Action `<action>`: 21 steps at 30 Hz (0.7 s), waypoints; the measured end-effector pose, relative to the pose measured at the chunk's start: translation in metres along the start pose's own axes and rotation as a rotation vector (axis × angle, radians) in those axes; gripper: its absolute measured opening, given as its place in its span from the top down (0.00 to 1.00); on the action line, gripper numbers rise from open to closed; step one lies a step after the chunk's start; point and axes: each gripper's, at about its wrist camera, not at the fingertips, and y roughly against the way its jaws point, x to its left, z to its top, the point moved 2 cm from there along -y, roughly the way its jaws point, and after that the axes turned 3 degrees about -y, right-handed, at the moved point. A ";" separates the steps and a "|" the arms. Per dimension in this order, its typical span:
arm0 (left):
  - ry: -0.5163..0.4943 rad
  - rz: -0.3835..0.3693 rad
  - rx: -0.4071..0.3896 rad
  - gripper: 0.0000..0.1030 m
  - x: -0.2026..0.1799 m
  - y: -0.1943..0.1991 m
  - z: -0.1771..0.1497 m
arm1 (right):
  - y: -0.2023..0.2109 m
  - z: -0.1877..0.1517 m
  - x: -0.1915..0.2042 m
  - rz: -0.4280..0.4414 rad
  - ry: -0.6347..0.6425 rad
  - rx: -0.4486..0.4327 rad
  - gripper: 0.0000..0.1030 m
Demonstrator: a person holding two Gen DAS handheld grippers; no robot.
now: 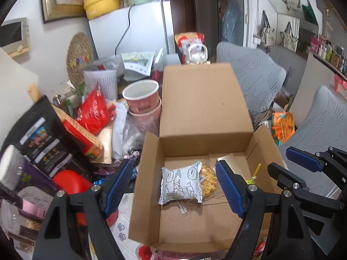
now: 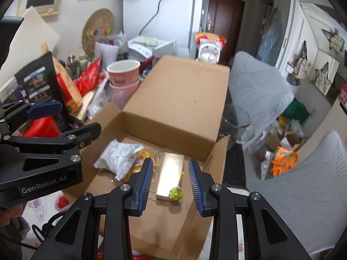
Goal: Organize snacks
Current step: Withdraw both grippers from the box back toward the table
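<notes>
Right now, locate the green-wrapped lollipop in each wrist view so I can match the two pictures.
Left wrist view: the green-wrapped lollipop lies right of centre in the cardboard box, mostly hidden behind a blue pad, its yellow stick pointing up.
Right wrist view: the lollipop lies low at centre, between the right gripper's open jaws, untouched.
Shared landmark: the white croissant-print packet in the box.

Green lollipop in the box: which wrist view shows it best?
Right wrist: the green lollipop lies unobstructed, head and stick visible between the open fingers. Left wrist shows mainly its yellow stick; the head is mostly hidden behind the gripper.
</notes>
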 end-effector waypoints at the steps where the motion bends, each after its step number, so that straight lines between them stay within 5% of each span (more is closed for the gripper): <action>1: 0.001 -0.001 -0.009 0.23 0.001 0.005 0.001 | 0.006 0.001 0.000 0.000 0.002 -0.012 0.67; 16: 0.020 -0.018 -0.188 0.23 0.010 0.101 -0.015 | 0.104 -0.011 0.010 -0.016 -0.010 -0.226 0.67; 21: 0.042 -0.044 -0.221 0.23 0.013 0.123 -0.030 | 0.130 -0.023 0.015 -0.008 -0.018 -0.277 0.59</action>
